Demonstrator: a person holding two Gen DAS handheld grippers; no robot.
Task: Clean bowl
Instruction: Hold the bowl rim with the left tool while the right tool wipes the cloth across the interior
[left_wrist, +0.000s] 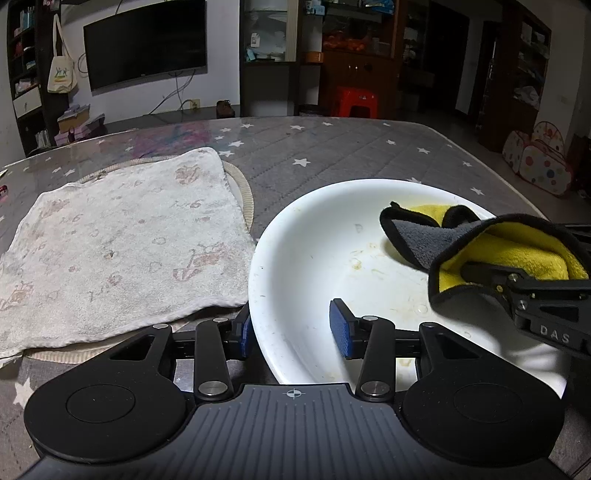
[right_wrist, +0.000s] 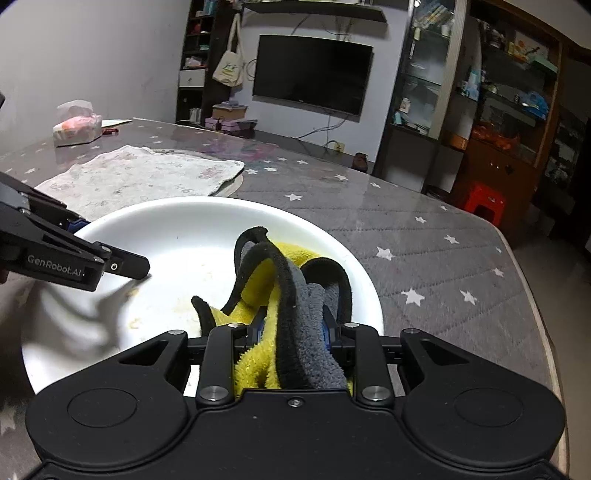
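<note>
A wide white bowl (left_wrist: 314, 258) with brownish smears on its floor sits on the grey star-patterned table; it also shows in the right wrist view (right_wrist: 177, 236). My left gripper (left_wrist: 293, 328) is open, one blue pad outside the near-left rim and one inside the bowl; I cannot tell whether they touch the rim. It enters the right wrist view from the left (right_wrist: 85, 258). My right gripper (right_wrist: 293, 334) is shut on a yellow and grey cloth (right_wrist: 291, 291) with black trim, held inside the bowl's right side. The cloth also shows in the left wrist view (left_wrist: 491, 251).
A pale printed towel (left_wrist: 118, 243) lies flat on the table left of the bowl, over a round woven mat (left_wrist: 245, 195). A tissue pack (right_wrist: 75, 125) sits at the table's far left. A red stool (right_wrist: 484, 203) stands beyond the table's right edge.
</note>
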